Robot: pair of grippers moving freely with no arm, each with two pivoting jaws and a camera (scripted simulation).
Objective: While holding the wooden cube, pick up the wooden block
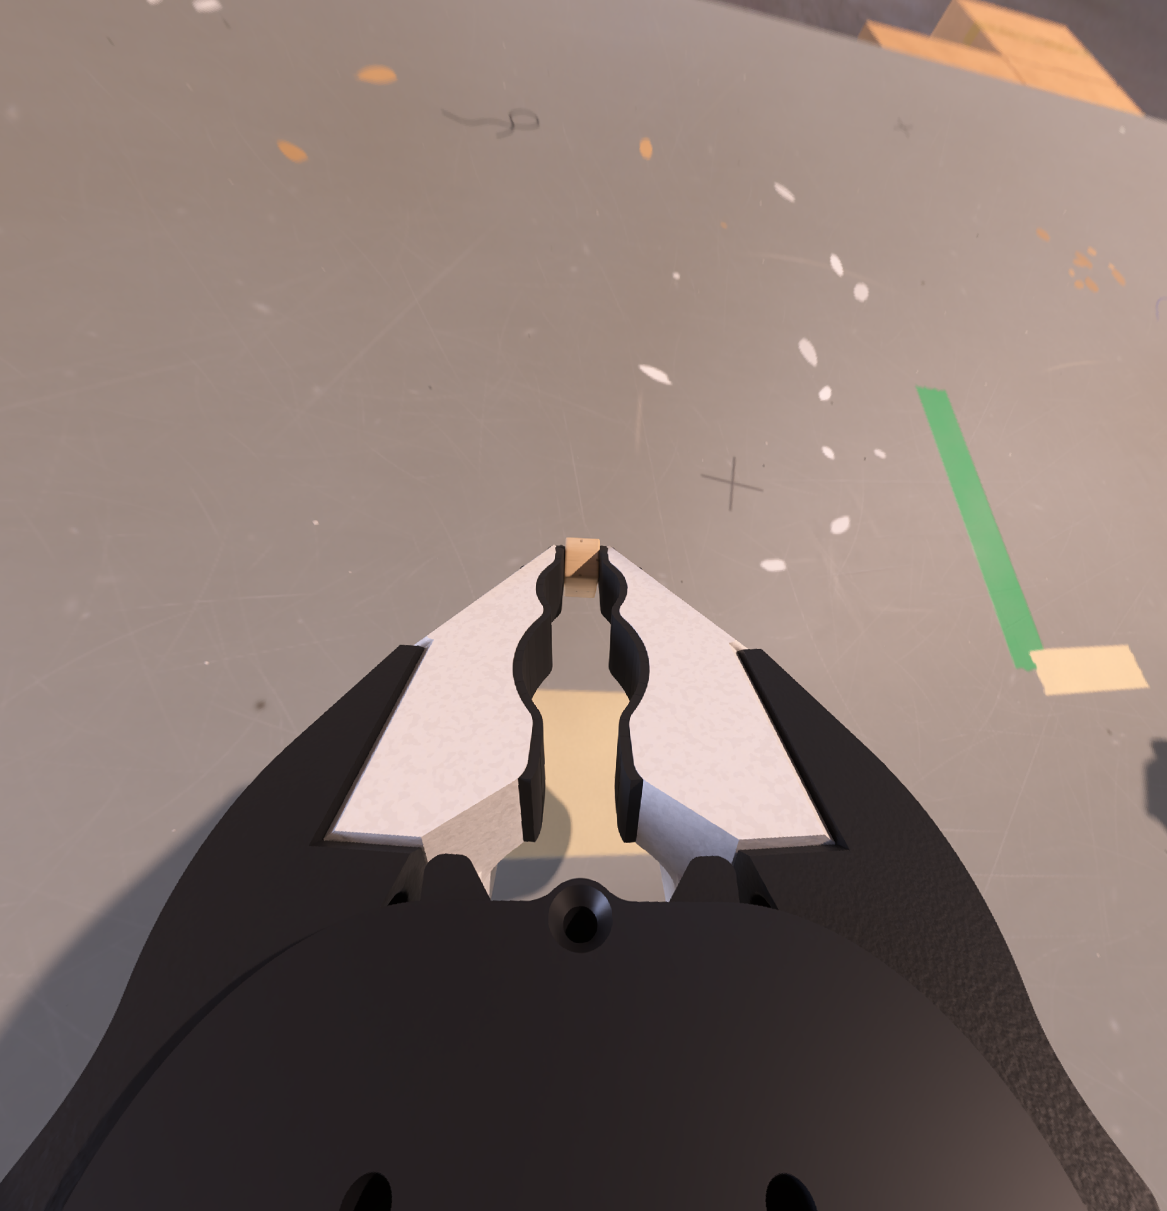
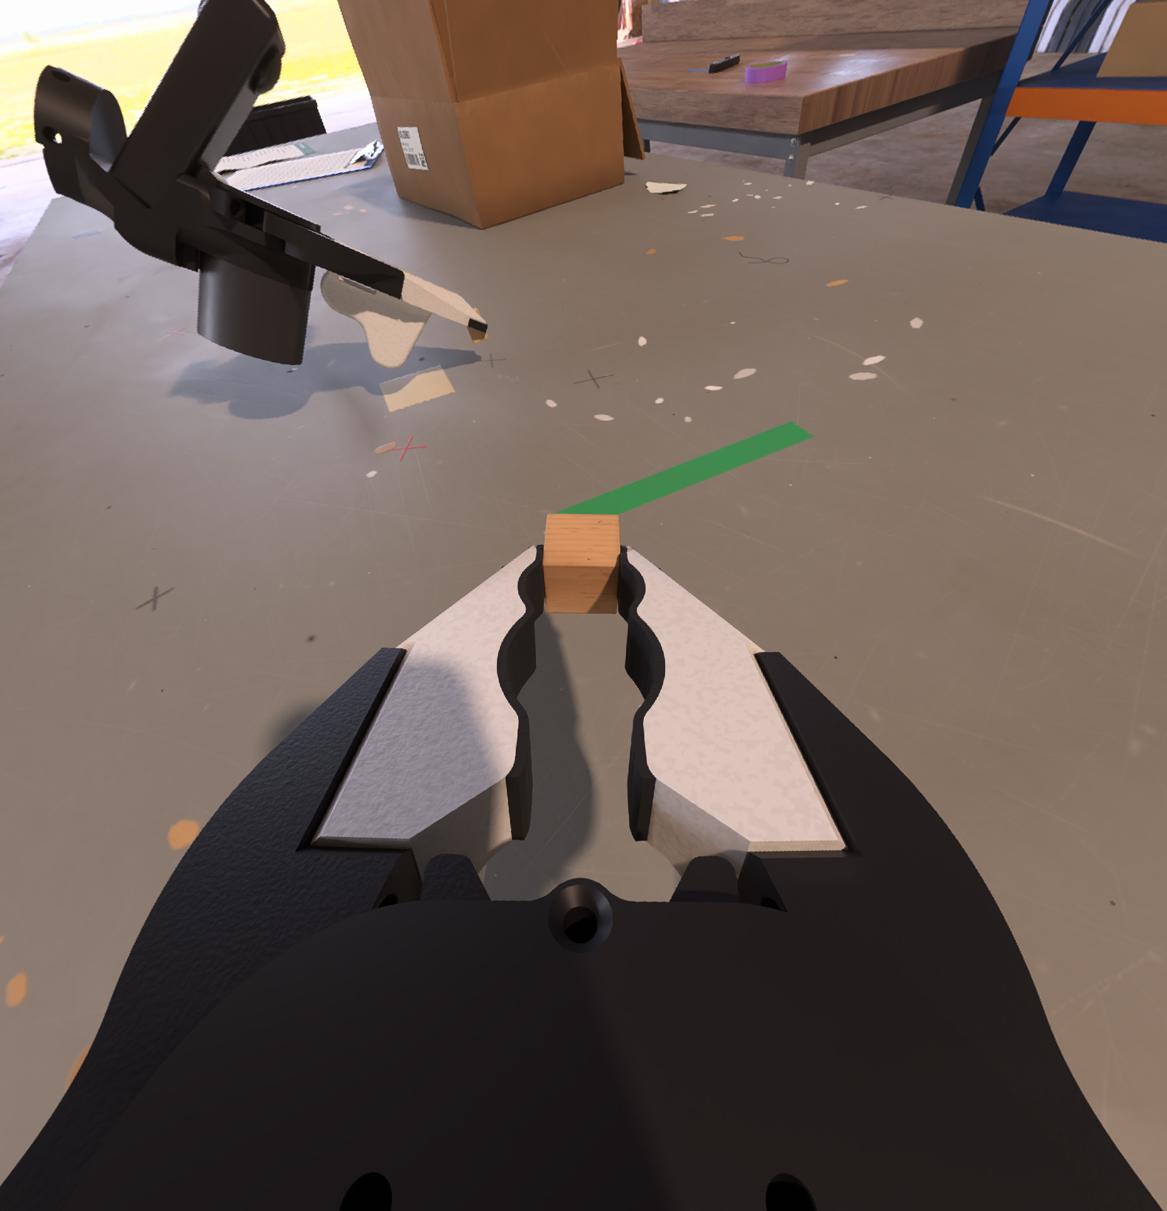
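Observation:
My left gripper is shut on a small pale wooden cube pinched at the fingertips, held above the grey table. It also shows in the right wrist view at upper left, tilted down, with the cube at its tip. My right gripper is shut on a larger wooden block between its fingertips, in front of the near end of a green tape strip. In the left wrist view the beige patch at the end of that strip lies bare.
An open cardboard box stands at the table's far side, and its edge shows in the left wrist view. A beige patch lies under the left gripper. A wooden bench and a blue and orange rack stand beyond the table.

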